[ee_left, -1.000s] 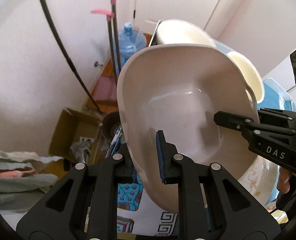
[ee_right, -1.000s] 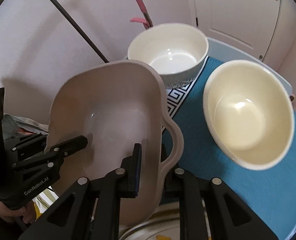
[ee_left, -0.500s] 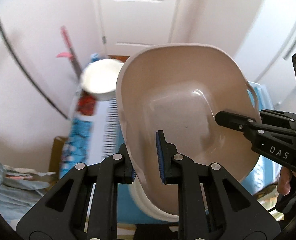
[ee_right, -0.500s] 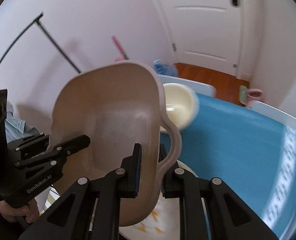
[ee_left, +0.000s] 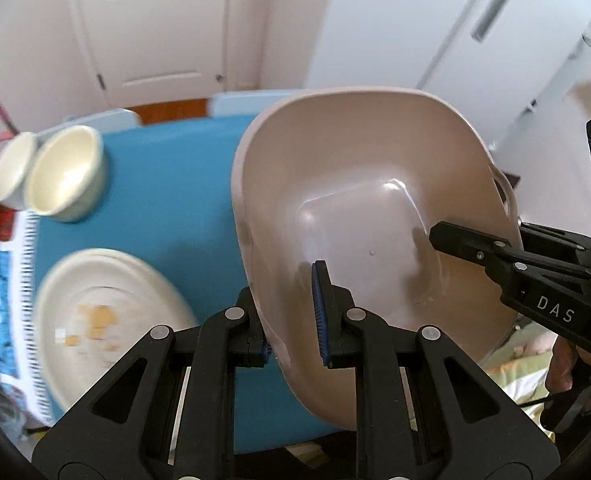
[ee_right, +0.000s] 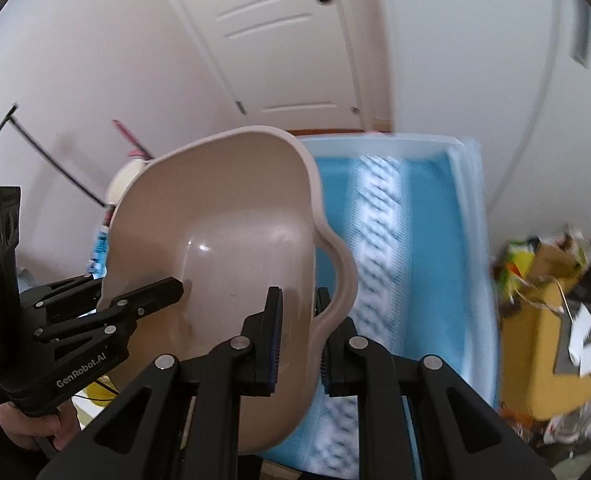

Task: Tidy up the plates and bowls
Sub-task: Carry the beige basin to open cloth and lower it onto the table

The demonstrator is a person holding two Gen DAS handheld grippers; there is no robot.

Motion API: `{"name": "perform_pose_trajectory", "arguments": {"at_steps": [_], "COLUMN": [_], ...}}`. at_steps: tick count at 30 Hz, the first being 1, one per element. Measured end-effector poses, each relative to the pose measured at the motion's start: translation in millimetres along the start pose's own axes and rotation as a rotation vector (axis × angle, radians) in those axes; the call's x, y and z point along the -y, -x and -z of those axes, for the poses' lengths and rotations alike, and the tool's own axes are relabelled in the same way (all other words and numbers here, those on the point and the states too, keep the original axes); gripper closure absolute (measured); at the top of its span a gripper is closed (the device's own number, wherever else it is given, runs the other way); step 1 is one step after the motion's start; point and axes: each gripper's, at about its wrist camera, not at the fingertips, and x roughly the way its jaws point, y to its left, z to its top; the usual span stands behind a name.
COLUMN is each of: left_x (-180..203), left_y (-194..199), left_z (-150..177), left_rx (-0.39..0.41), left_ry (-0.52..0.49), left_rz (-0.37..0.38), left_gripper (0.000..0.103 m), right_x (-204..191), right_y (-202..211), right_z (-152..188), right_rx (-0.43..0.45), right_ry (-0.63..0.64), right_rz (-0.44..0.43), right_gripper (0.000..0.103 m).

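Observation:
A beige plastic basin (ee_left: 367,208) with side handles hangs in the air, held at both ends. My left gripper (ee_left: 293,316) is shut on its near rim. My right gripper (ee_right: 297,340) is shut on the opposite rim beside the handle (ee_right: 341,280); the basin also shows in the right wrist view (ee_right: 223,240). The right gripper appears from the side in the left wrist view (ee_left: 507,256). On the blue tablecloth (ee_left: 167,184) below left lie a large patterned plate (ee_left: 103,320) and two cream bowls (ee_left: 65,176), (ee_left: 9,168).
A white panelled door (ee_right: 279,52) and white walls stand behind the table. The blue cloth with a white patterned band (ee_right: 379,240) covers the table's right part. Cardboard and yellow clutter (ee_right: 547,304) lies on the floor at the right.
Both grippers have swung the basin to the right over the table. The bowls and plate have slid to the left of the left wrist view; the right wrist view now faces the table's right end.

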Motion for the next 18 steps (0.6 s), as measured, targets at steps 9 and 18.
{"name": "perform_pose_trajectory", "arguments": {"at_steps": [9, 18], "left_x": [37.2, 39.6], "left_y": [-73.6, -90.5], "left_z": [13.1, 35.9], "left_rx": [-0.098, -0.121], "left_ry": [-0.038, -0.059], "left_rz": [-0.003, -0.045], "left_gripper": [0.088, 0.088], "right_x": [64.4, 72.8], "right_y": [-43.6, -61.3], "right_z": [34.6, 45.3], "right_rx": [-0.067, -0.086], "right_ry": [-0.081, -0.095], "right_rz": [0.02, -0.003], "right_gripper": [0.088, 0.088]}}
